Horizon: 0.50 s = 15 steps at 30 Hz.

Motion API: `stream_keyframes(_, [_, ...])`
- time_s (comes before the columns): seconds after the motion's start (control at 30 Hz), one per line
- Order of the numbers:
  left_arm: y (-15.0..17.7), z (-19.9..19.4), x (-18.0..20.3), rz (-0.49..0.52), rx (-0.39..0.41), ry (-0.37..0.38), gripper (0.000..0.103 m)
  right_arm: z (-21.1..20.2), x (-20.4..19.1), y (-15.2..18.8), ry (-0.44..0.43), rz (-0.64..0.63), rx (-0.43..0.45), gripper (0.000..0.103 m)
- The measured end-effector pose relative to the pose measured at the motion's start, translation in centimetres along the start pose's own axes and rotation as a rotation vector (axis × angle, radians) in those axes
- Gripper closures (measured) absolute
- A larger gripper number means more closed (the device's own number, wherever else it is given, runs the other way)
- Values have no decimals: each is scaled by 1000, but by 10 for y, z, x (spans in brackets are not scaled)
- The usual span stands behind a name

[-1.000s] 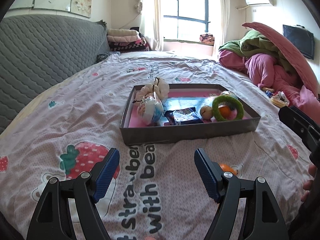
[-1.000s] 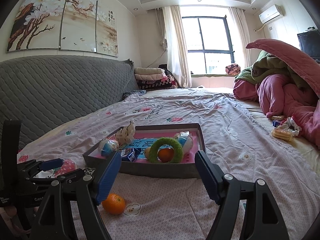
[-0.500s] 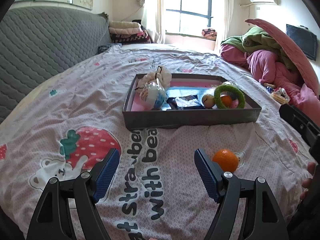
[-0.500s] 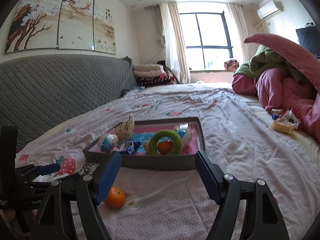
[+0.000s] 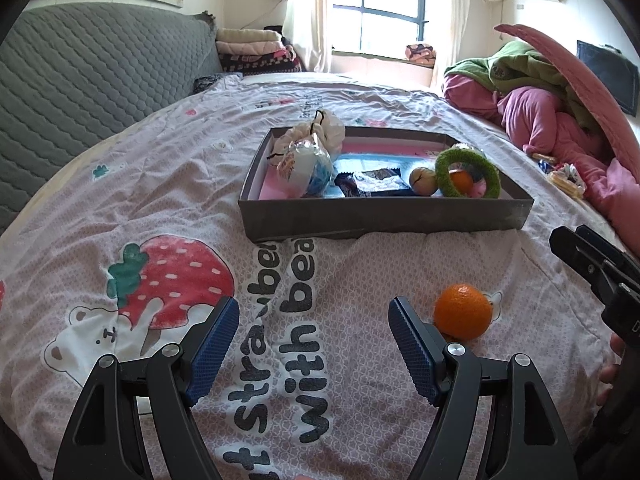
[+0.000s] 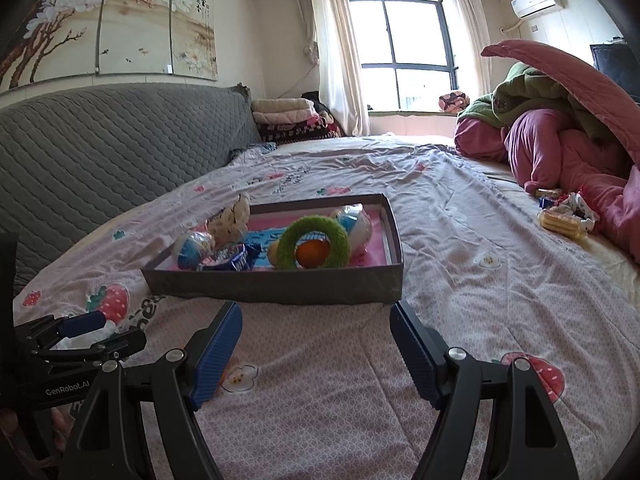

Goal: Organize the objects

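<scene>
A grey box (image 5: pixel 384 218) sits on the bed and holds a green ring (image 5: pixel 467 174) around a small orange, a ball, a dark snack packet (image 5: pixel 372 182), a wrapped round toy (image 5: pixel 306 168) and a cloth pouch. A loose orange (image 5: pixel 463 317) lies on the sheet in front of the box. My left gripper (image 5: pixel 314 344) is open and empty, just left of that orange. My right gripper (image 6: pixel 316 350) is open and empty, in front of the box (image 6: pixel 276 282); the orange is hidden in its view.
A grey quilted headboard (image 6: pixel 100 148) runs along the left. A pile of pink and green bedding (image 6: pixel 560 140) lies at the right, with snack packets (image 6: pixel 564 218) beside it. Folded blankets (image 6: pixel 288 120) sit by the window.
Both grippers have drawn back from the box. The loose orange has come into full view to the right of my left gripper and has gone out of sight in the right wrist view.
</scene>
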<state>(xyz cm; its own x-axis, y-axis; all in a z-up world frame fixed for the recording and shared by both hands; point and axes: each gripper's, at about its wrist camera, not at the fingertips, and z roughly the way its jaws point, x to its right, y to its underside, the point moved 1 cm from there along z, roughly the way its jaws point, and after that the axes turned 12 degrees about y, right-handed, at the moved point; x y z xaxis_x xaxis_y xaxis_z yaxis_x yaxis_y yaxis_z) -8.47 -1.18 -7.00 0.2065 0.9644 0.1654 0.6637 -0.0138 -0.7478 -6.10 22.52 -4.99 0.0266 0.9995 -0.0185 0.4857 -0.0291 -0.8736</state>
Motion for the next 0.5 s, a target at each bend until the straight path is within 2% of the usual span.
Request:
stream_keyframes(0.2, [4,10,-2,-10,-40,4,25,10,0,5,10,-1,-44,27])
stream_keyframes(0.5, [4,14,-2,-9,-41,0,25,17,-3,10,12,-16,-72,27])
